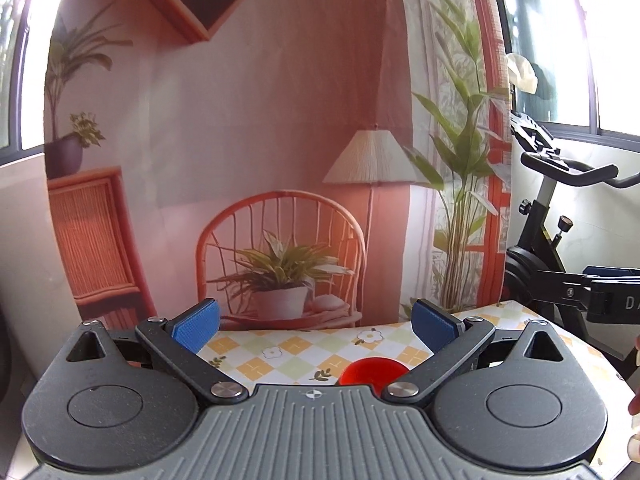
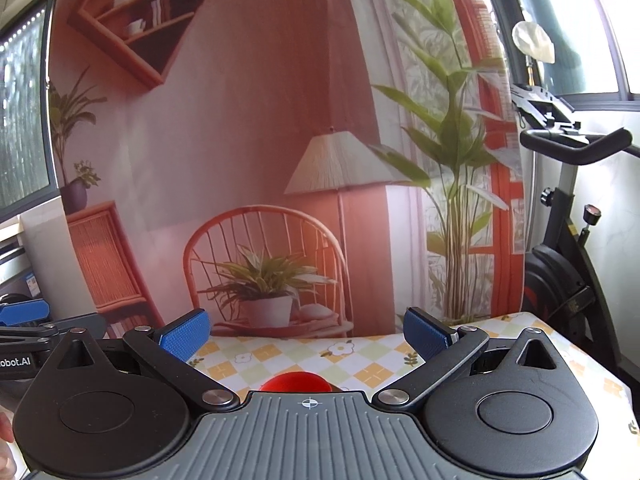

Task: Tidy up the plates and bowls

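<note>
A table (image 1: 304,354) fills the near ground, covered with a checked cloth of yellow, green and white squares dotted with small flowers. Behind it hangs a printed backdrop (image 1: 248,120) of a pink room: a rattan chair with a potted plant, a floor lamp, shelves, tall bamboo. To the right of the backdrop stands a black exercise bike (image 1: 560,216) before bright windows.

Both grippers hover above the near edge of the table, side by side. The left gripper (image 1: 316,326) has its blue pads spread wide and holds nothing; the right gripper (image 2: 306,330) is likewise wide apart and empty. A red bowl (image 1: 374,372) sits on the cloth, low between the fingers and partly hidden by each gripper's body.

The left wrist view shows the bowl's rim and inside, right of centre, and catches the right gripper's blue tip at the right edge. The right wrist view shows only a red dome (image 2: 298,382) at centre, and the left gripper at its left edge.
</note>
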Demonstrator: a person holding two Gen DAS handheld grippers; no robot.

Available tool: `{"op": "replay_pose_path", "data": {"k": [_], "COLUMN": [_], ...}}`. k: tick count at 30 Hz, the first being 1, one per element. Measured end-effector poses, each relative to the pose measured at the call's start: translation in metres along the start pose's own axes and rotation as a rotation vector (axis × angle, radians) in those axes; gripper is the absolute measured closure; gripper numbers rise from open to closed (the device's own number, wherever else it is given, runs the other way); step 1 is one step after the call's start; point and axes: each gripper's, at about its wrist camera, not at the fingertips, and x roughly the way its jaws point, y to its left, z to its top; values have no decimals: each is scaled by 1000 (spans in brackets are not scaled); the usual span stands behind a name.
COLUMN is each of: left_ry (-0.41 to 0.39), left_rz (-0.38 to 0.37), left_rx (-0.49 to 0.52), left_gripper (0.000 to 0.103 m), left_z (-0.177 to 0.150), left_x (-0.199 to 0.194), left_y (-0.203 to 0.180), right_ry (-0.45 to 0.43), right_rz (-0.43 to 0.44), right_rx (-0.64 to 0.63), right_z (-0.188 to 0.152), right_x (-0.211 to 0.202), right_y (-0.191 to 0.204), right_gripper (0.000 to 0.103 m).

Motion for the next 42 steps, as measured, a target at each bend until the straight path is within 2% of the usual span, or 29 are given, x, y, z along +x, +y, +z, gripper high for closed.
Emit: {"op": "replay_pose_path", "data": {"k": [6,12,16,42], "left_ry": [-34,-84,-99,-95], "left_rz": [11,68,50,40], "left_rx": [-6,8,-3,-15], "left_gripper": [0,0,0,0], "left_z": [3,8,11,12], "left_x": [-23,-43,-51,-51], "left_y": [-3,-8,-8,-3], "right_ry": [-33,-47,-50,-50], "right_rz": [7,14,17,11], "right_rx": [-24,-37,-40,-32], "right_z": [5,6,6,8], "right_x": [-30,-47,-52,-54], "right_y": [8,12,13,17], "right_gripper": [0,0,0,0]}}
